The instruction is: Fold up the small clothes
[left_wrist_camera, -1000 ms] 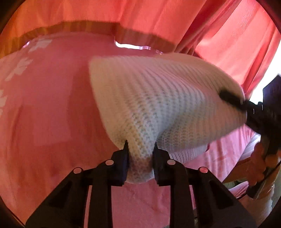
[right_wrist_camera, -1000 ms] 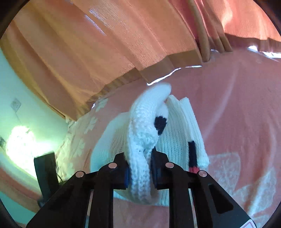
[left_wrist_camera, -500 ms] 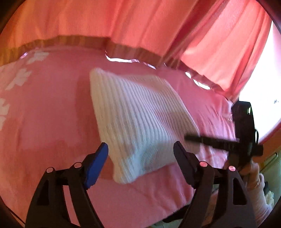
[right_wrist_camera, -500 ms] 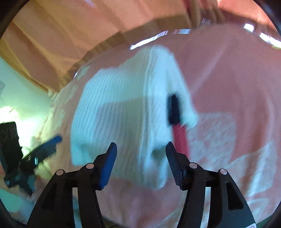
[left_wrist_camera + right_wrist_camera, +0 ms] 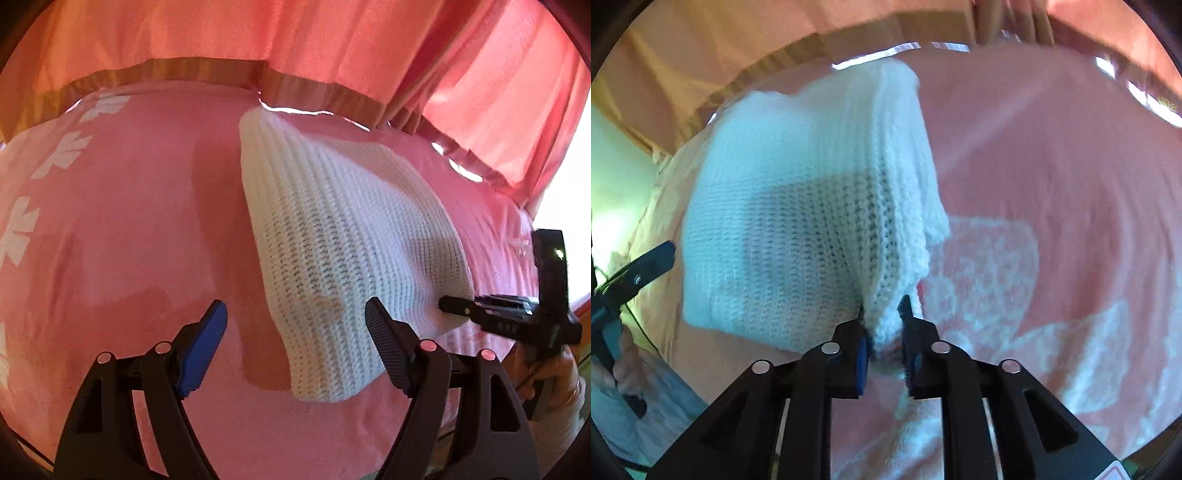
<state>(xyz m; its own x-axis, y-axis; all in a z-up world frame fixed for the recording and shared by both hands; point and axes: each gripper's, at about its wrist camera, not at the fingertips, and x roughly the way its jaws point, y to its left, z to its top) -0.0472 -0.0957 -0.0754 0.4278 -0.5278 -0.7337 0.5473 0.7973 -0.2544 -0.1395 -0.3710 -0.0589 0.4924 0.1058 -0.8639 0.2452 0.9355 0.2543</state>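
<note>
A white knitted garment (image 5: pixel 343 240) lies folded on the pink bed cover (image 5: pixel 129 221). My left gripper (image 5: pixel 295 328) is open and empty, its fingers either side of the garment's near corner without touching it. My right gripper (image 5: pixel 882 314) is shut on the garment's (image 5: pixel 798 206) near right edge, which bunches up between the fingers. The right gripper also shows in the left wrist view (image 5: pixel 458 308) at the garment's right side. The left gripper's finger shows at the left edge of the right wrist view (image 5: pixel 646 266).
Pink curtains (image 5: pixel 332 48) hang along the far side of the bed. The cover carries white flower prints (image 5: pixel 18 229), also seen in the right wrist view (image 5: pixel 1015 302). A bright window (image 5: pixel 569 177) is at the right.
One second ago both grippers held the garment. Both then opened and it dropped flat. Now my right gripper has shut again on its near right edge; my left stays open.
</note>
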